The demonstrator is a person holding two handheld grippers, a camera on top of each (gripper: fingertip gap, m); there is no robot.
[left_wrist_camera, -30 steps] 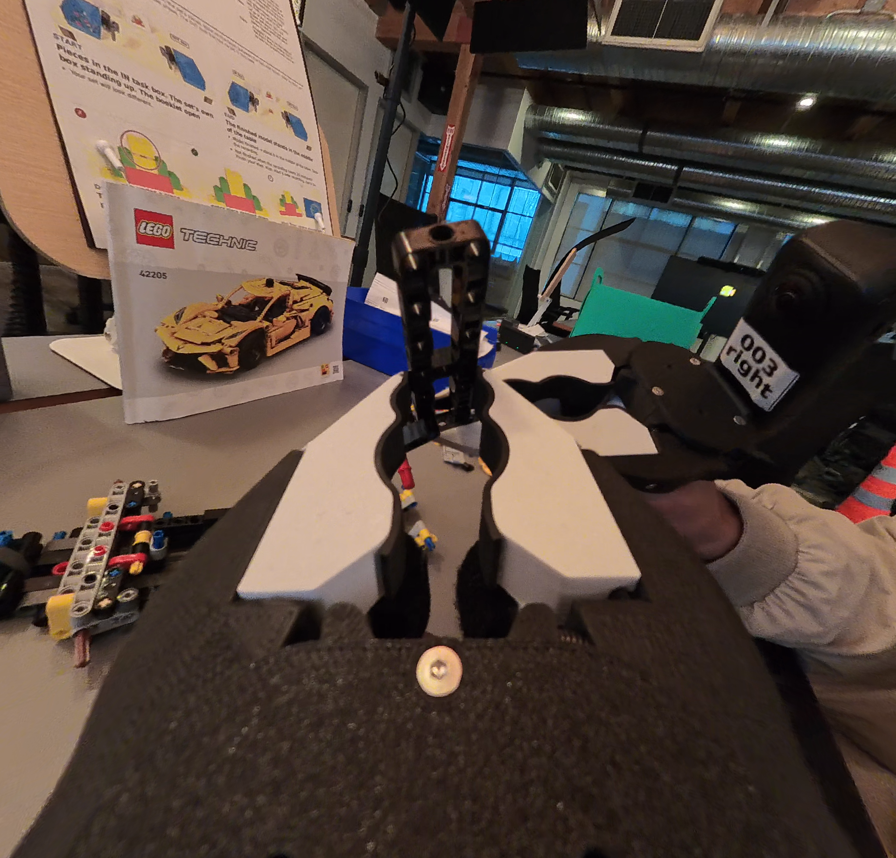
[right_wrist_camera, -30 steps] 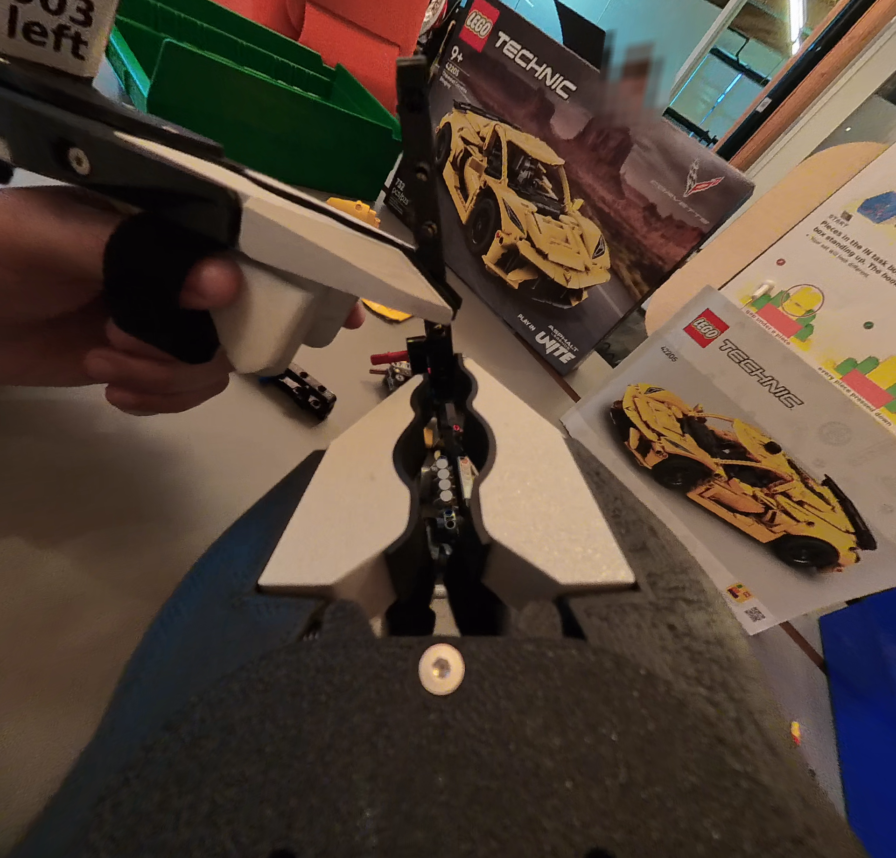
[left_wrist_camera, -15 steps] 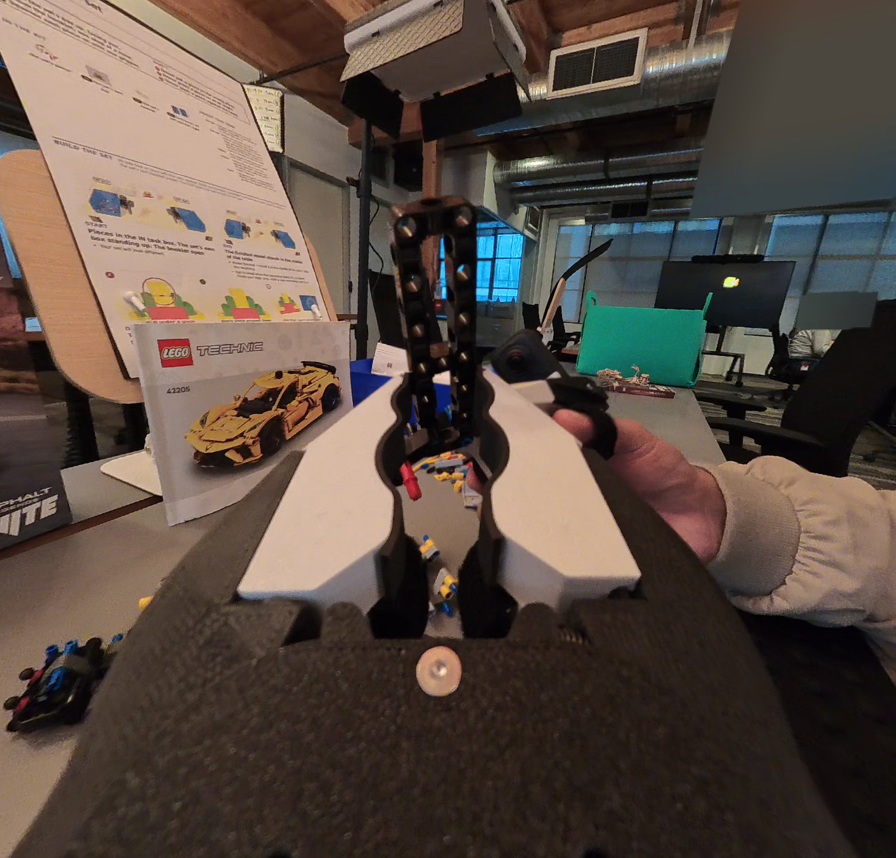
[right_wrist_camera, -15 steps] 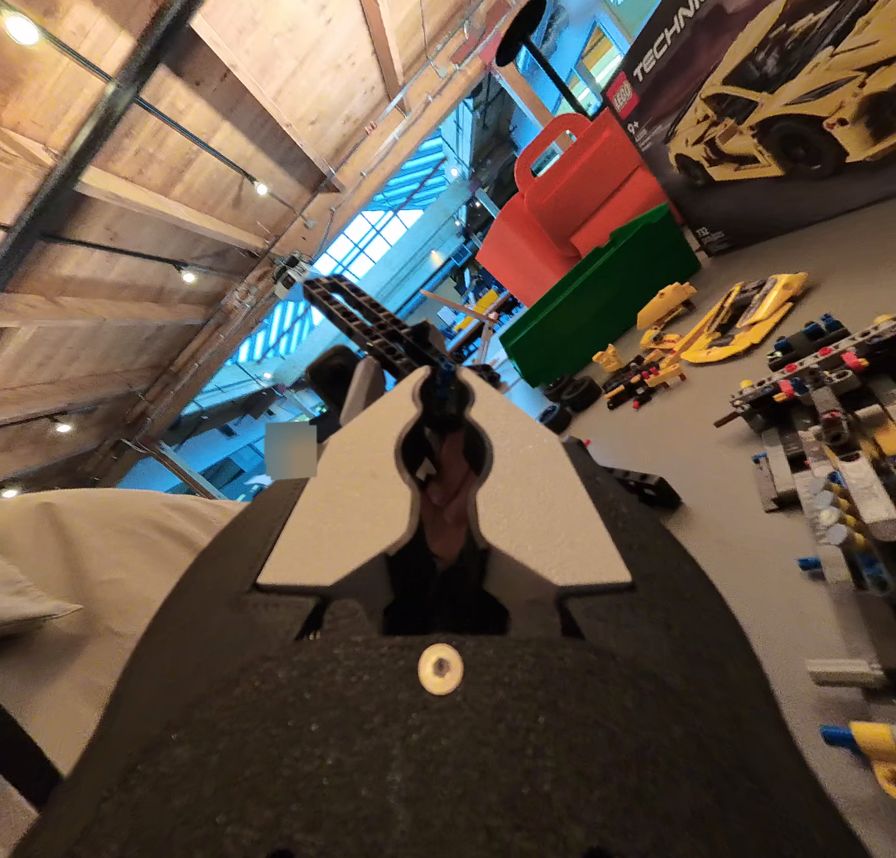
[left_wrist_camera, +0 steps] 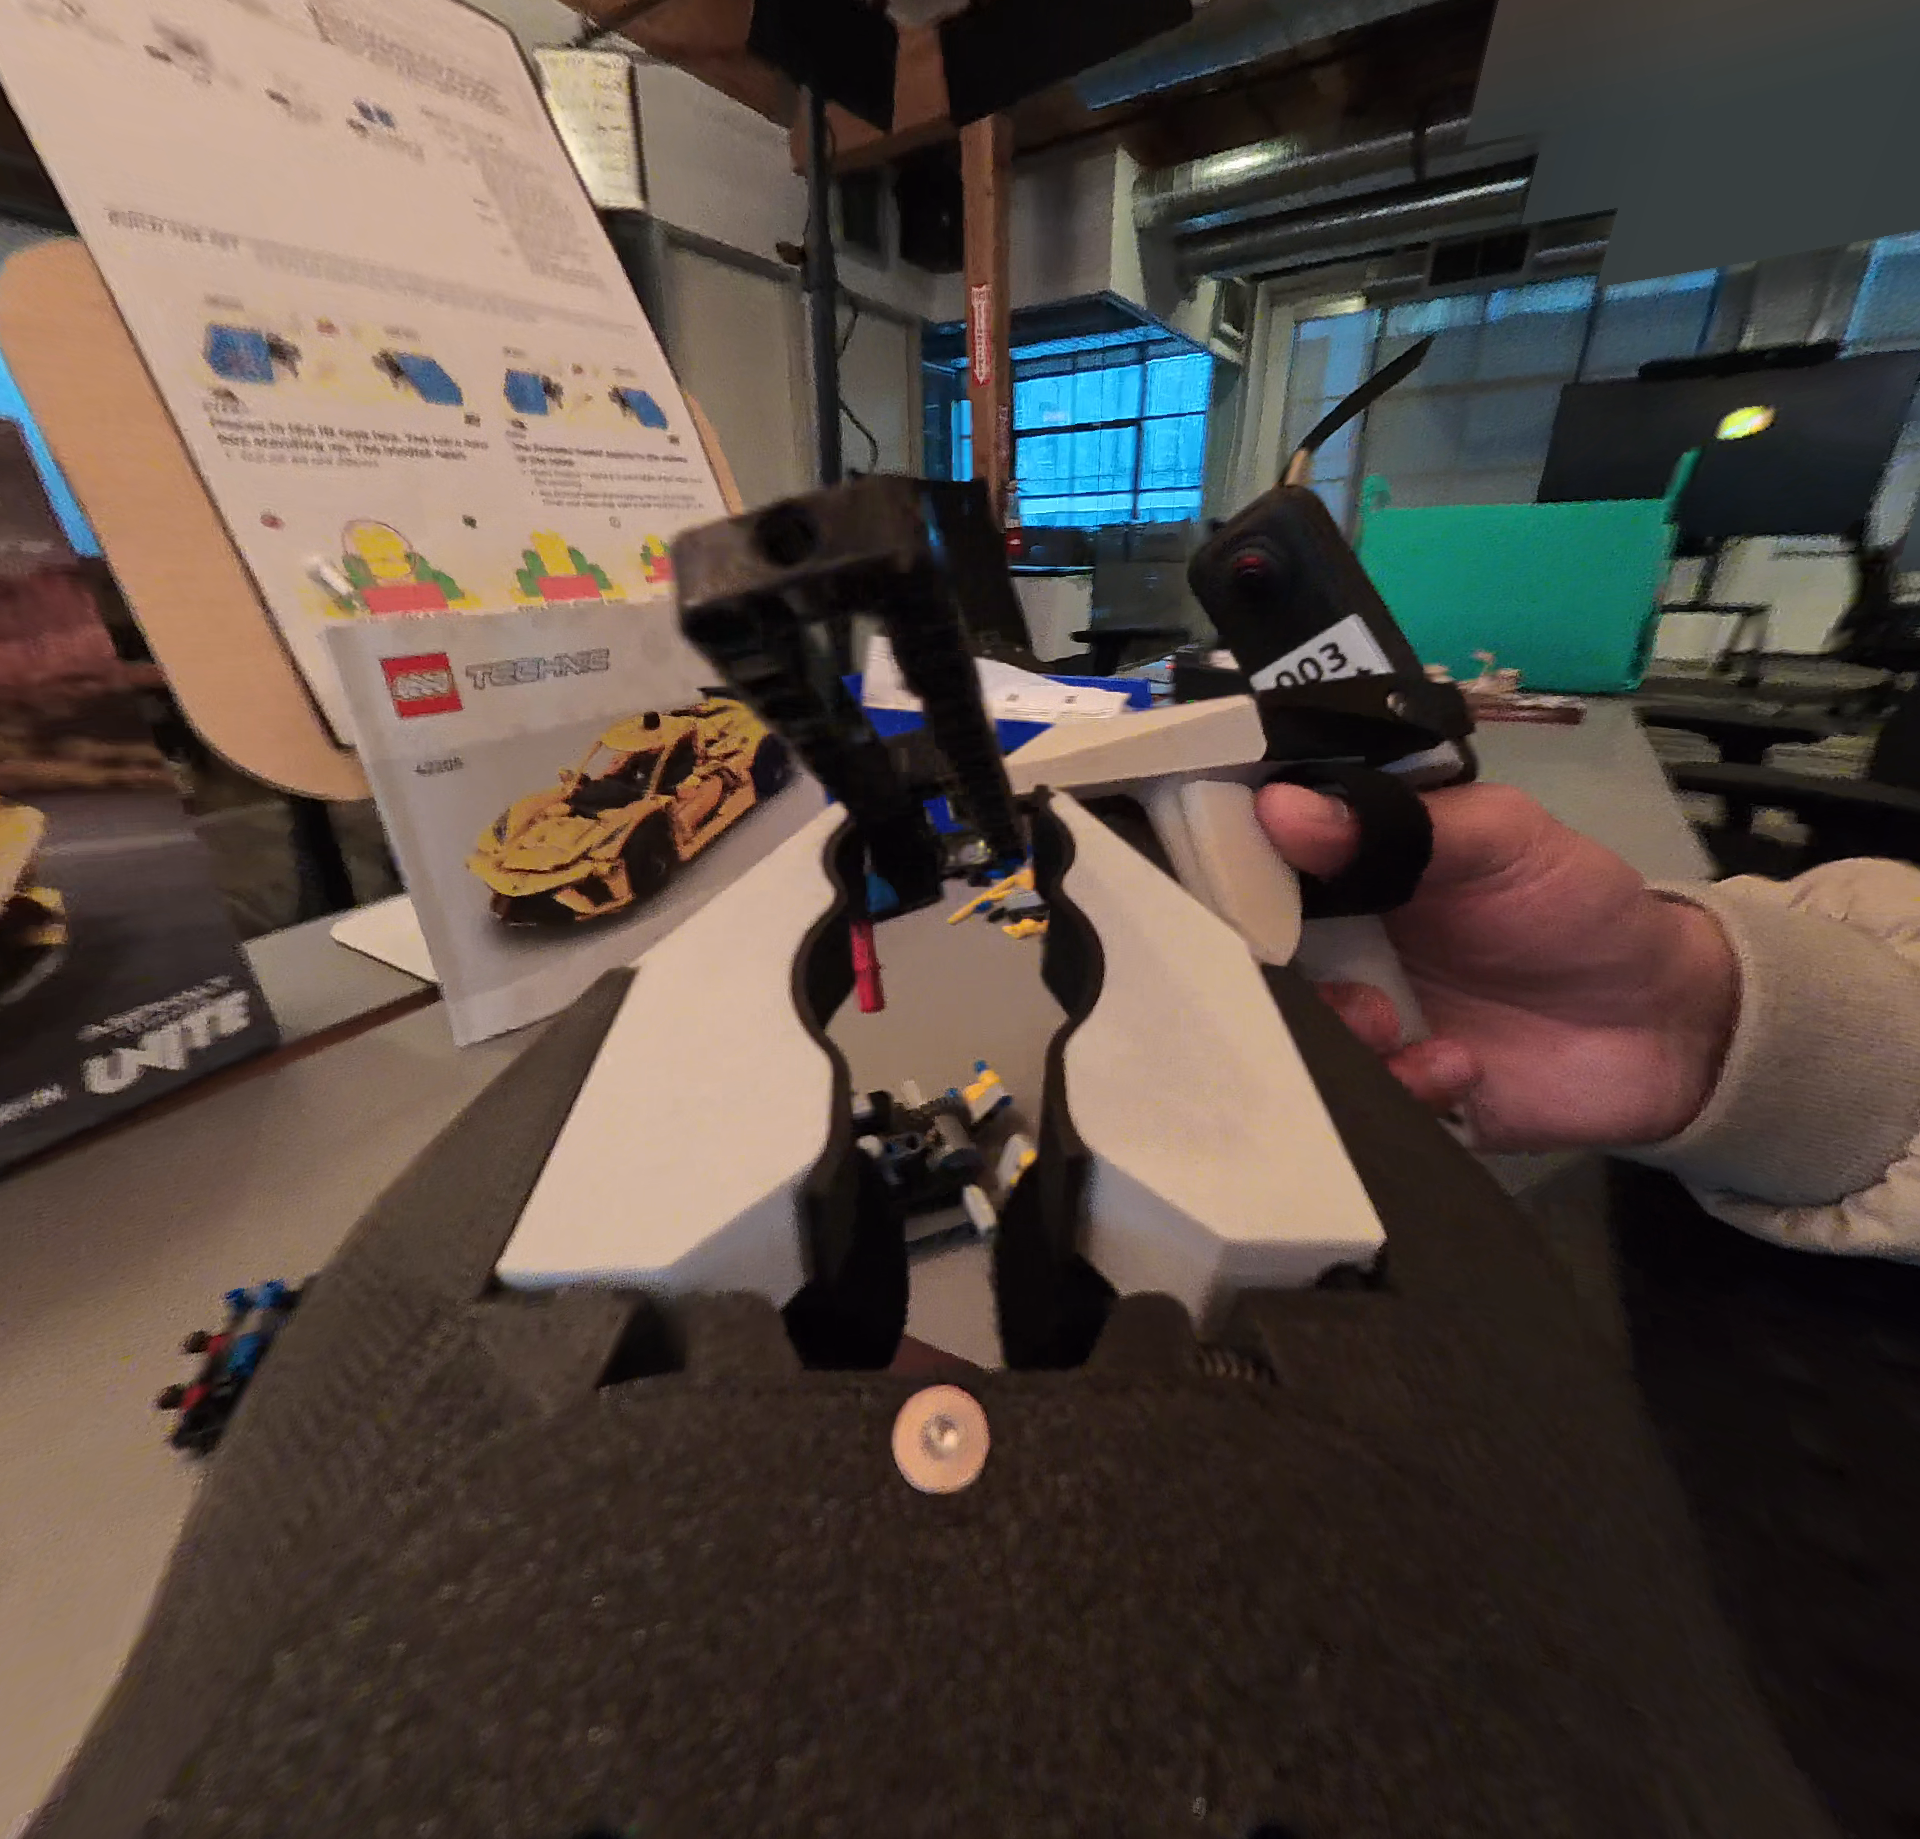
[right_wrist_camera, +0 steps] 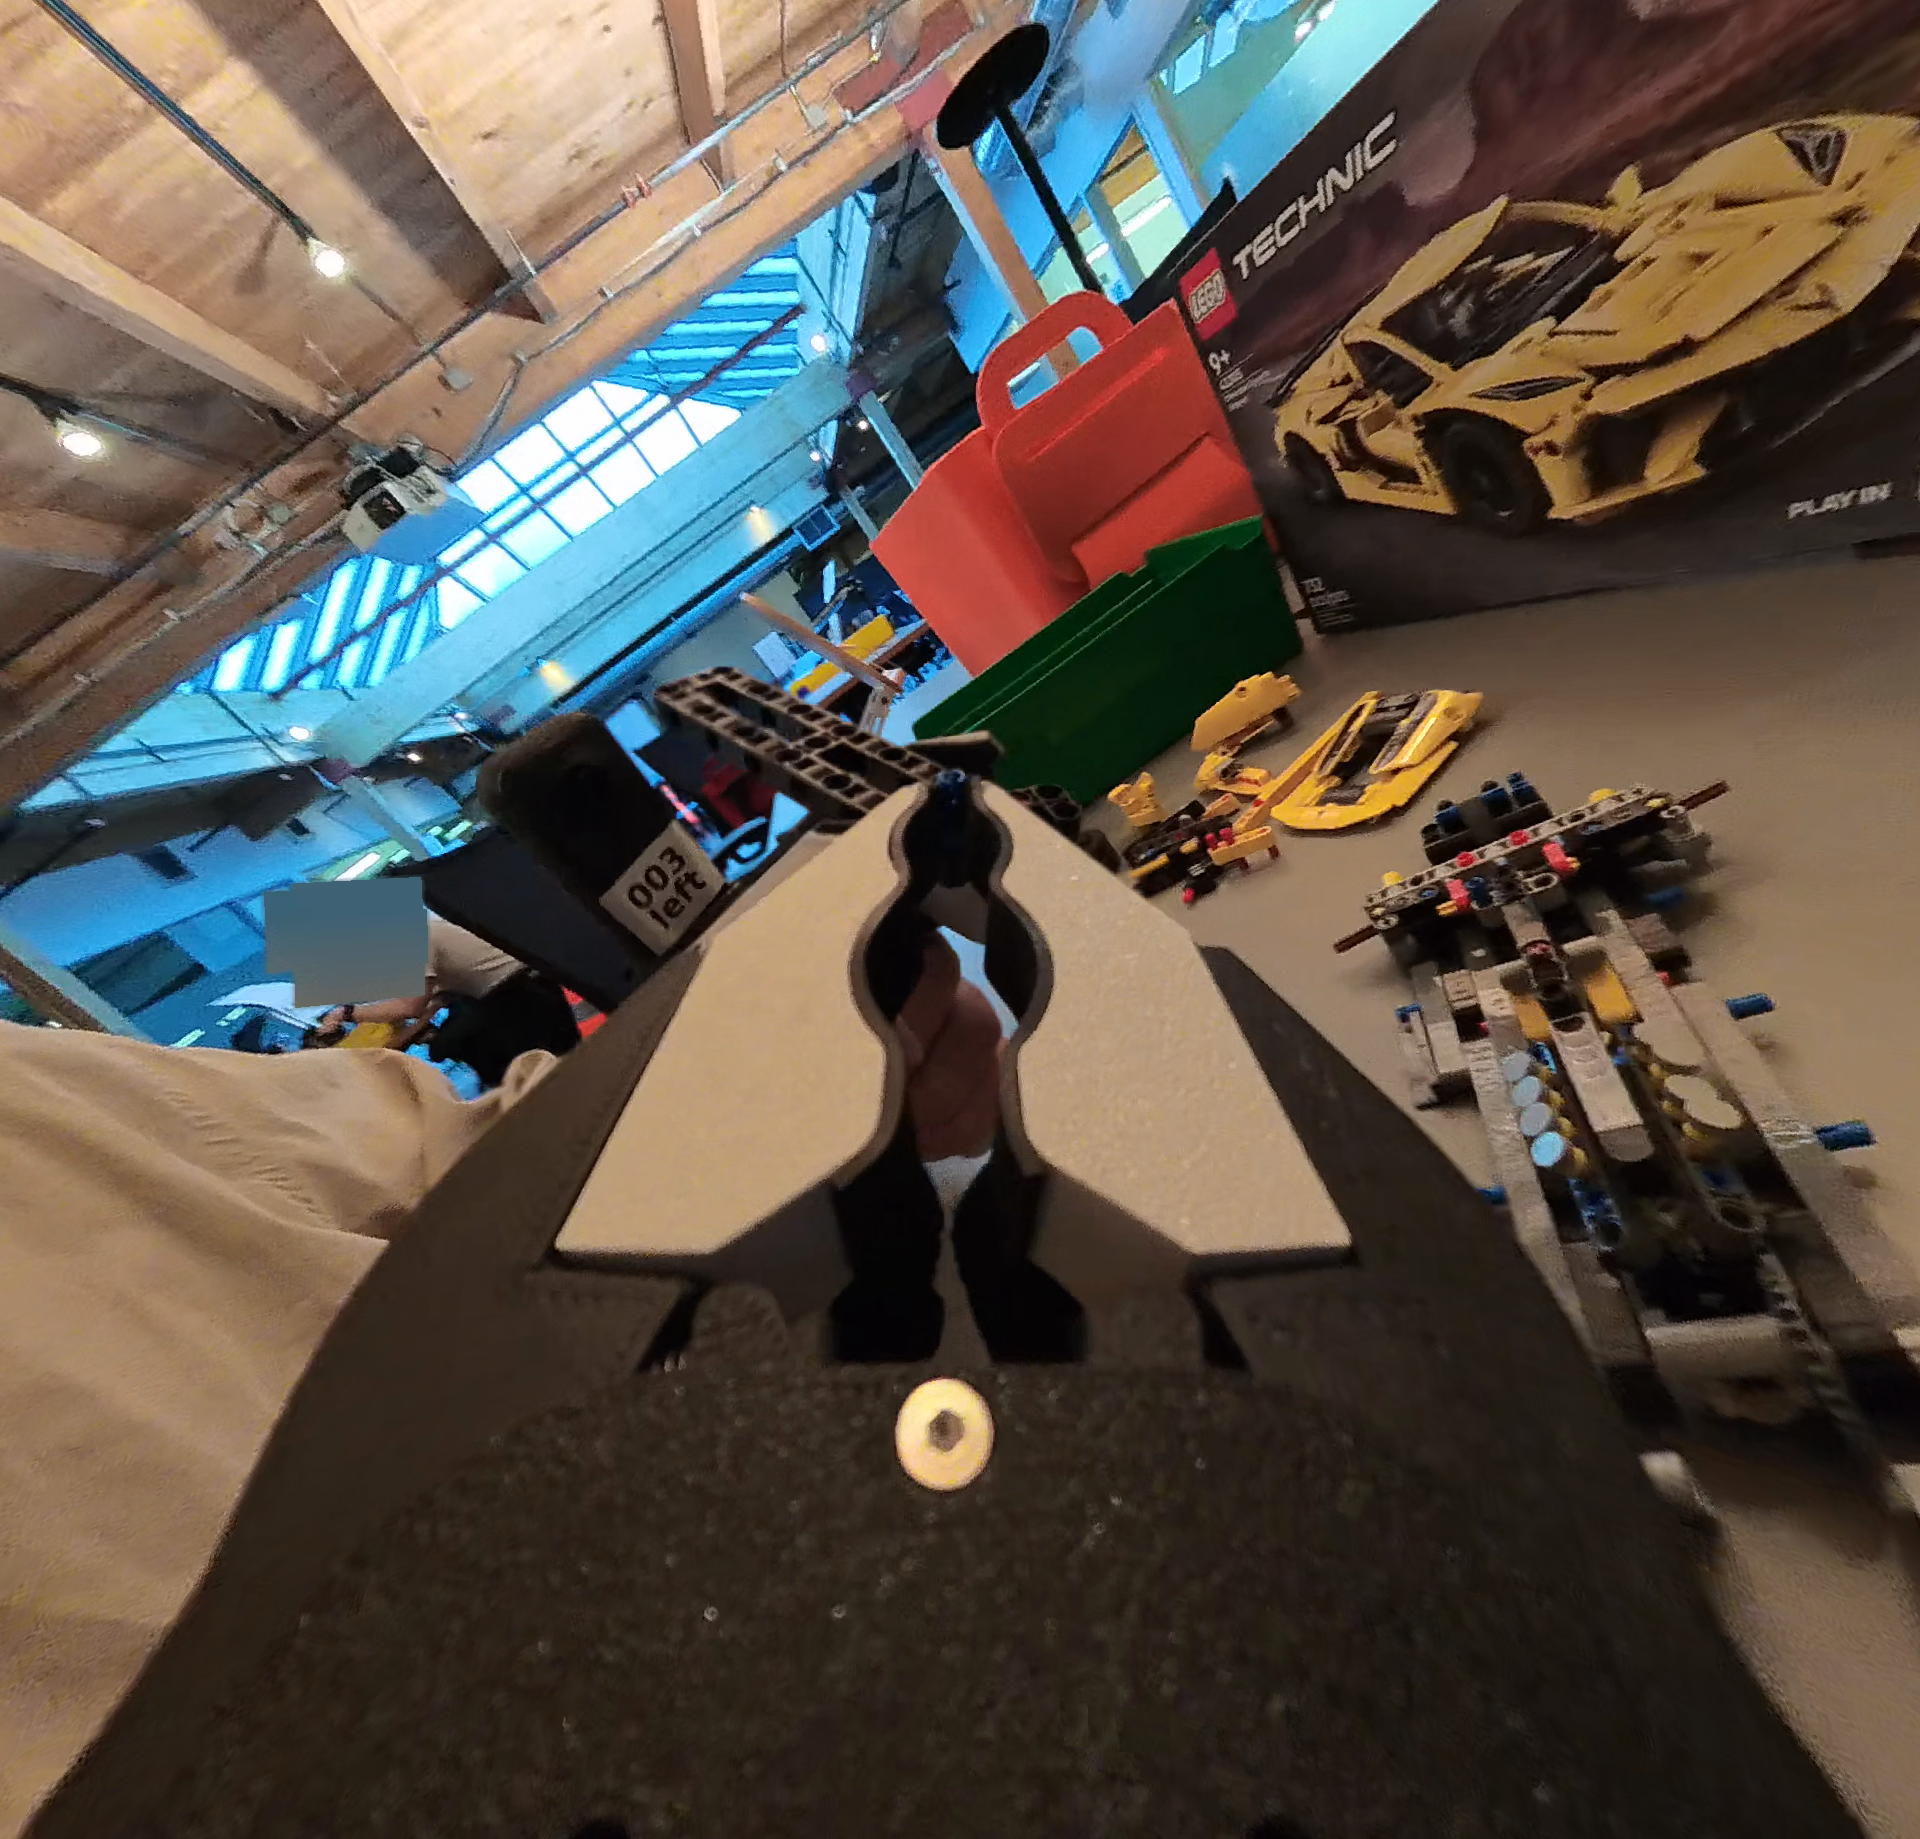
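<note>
Aloft above the tabletop point(left_wrist_camera: 312, 1114): black frame piece point(left_wrist_camera: 831, 667) clenched in left gripper point(left_wrist_camera: 940, 844), right gripper point(right_wrist_camera: 951, 802) pinching a blue pin point(right_wrist_camera: 948, 787) at its lower end, instruction booklet point(left_wrist_camera: 582, 781) behind.

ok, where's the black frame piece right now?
Off the table: the black frame piece sits in the left gripper, rising above it, with the right gripper pinching a blue pin at its end.

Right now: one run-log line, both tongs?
left tongs: shut on black frame | right tongs: shut on blue pin, at frame | chassis: on table
</note>
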